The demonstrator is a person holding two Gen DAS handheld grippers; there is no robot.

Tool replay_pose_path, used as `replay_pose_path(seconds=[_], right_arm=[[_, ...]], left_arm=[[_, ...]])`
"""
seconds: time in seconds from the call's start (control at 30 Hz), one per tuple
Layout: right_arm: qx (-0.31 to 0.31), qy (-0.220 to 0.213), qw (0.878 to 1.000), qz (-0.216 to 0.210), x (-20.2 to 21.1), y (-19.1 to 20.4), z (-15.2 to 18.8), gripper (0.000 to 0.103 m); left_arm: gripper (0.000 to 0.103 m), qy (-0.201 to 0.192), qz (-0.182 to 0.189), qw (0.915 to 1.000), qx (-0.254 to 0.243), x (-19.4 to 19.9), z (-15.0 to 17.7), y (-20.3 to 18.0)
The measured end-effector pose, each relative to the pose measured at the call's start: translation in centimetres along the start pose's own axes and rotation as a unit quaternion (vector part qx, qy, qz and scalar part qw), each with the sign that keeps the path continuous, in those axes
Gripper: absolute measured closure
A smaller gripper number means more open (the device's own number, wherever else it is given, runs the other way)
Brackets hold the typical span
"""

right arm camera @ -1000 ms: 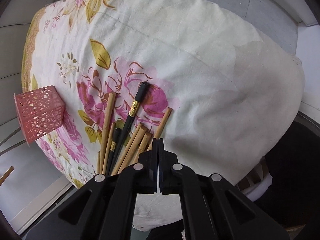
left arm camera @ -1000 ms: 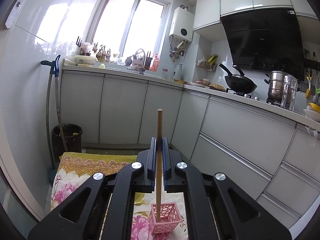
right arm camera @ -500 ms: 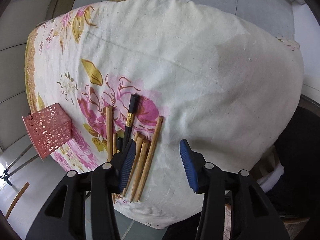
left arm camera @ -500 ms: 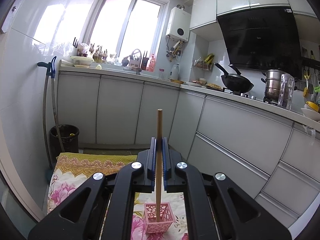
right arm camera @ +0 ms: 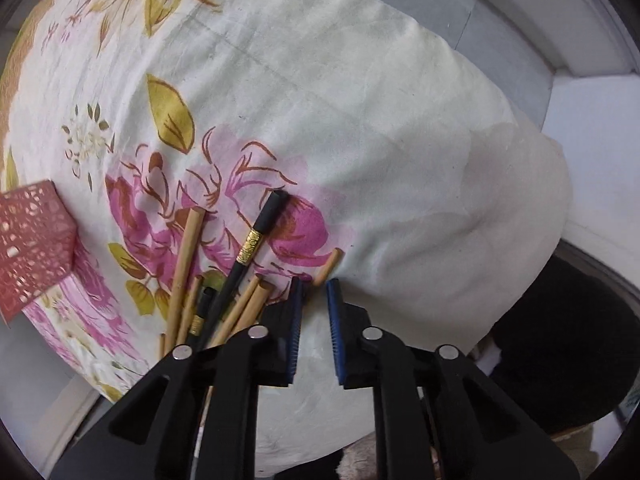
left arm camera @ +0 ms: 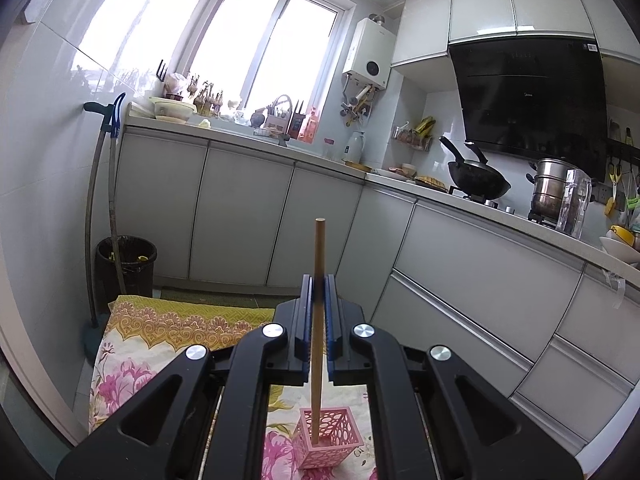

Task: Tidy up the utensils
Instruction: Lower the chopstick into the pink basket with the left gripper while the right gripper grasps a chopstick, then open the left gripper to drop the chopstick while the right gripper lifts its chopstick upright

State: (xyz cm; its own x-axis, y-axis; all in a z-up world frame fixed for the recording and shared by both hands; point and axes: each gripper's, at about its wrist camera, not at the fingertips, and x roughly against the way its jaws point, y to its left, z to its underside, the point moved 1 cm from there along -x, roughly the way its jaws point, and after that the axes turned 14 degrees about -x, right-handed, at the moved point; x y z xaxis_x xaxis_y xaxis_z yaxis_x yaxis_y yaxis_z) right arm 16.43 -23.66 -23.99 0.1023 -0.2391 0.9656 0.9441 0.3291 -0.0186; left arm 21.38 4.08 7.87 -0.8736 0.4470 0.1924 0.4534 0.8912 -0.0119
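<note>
My left gripper (left arm camera: 318, 292) is shut on a wooden chopstick (left arm camera: 319, 264) held upright, its lower end inside the pink lattice holder (left arm camera: 329, 436) on the floral cloth. In the right wrist view the holder (right arm camera: 32, 248) stands at the left edge. Several wooden chopsticks (right arm camera: 185, 268) and two black ones with gold bands (right arm camera: 256, 236) lie in a loose pile on the cloth. My right gripper (right arm camera: 314, 286) is open, low over the pile, its jaws on either side of the rightmost wooden chopstick (right arm camera: 330, 265).
The floral cloth (right arm camera: 320, 100) covers a small table. Grey kitchen cabinets (left arm camera: 240, 216) run behind, with a wok (left arm camera: 478, 184) and pot (left arm camera: 550, 190) on the stove. A black bin (left arm camera: 126, 264) stands by the left wall.
My right gripper opened from shut, then came down toward the pile with its jaws narrower around the rightmost chopstick. My left gripper lowered the held chopstick into the holder.
</note>
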Motion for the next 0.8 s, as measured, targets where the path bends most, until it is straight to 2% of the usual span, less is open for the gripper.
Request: replay_pose_path(seconds=[0.1,0.17,0.27,0.4,0.47,0.6,0.8], right_arm=[[0.023,-0.013,1.000,-0.008,-0.1,-0.5,0.5,0.098],[0.028,-0.018,0.999,-0.009,-0.1,-1.4,0.6,0.098],[0.034,-0.027,0.998,-0.054,-0.1,-3.2,0.6,0.098],[0.075,-0.053,0.990,-0.110,0.6,-4.6,1.6,0.098],[0.104,-0.087,0.981,-0.137,1.9,-5.1,2.8,0.098],[0.157,-0.149,0.956,-0.200,6.2,-5.3,5.0,0.098],[0.222,-0.204,0.915,-0.268,13.9,-6.1,8.2,0.098]], left_arm=[[0.099,-0.002,0.001,1.0000,0.001,0.6,-0.3,-0.2],[0.099,-0.003,0.001,1.0000,-0.001,1.0,-0.5,-0.5],[0.099,0.000,0.000,1.0000,-0.001,1.4,-0.4,-1.0],[0.099,0.005,-0.005,1.0000,-0.005,2.1,-0.3,-1.7],[0.099,0.008,-0.006,0.9999,-0.010,2.4,-0.4,-2.3],[0.099,0.010,-0.005,0.9997,-0.020,2.7,-0.8,-3.5],[0.099,0.027,-0.013,0.9990,-0.033,0.6,-1.0,-4.9]])
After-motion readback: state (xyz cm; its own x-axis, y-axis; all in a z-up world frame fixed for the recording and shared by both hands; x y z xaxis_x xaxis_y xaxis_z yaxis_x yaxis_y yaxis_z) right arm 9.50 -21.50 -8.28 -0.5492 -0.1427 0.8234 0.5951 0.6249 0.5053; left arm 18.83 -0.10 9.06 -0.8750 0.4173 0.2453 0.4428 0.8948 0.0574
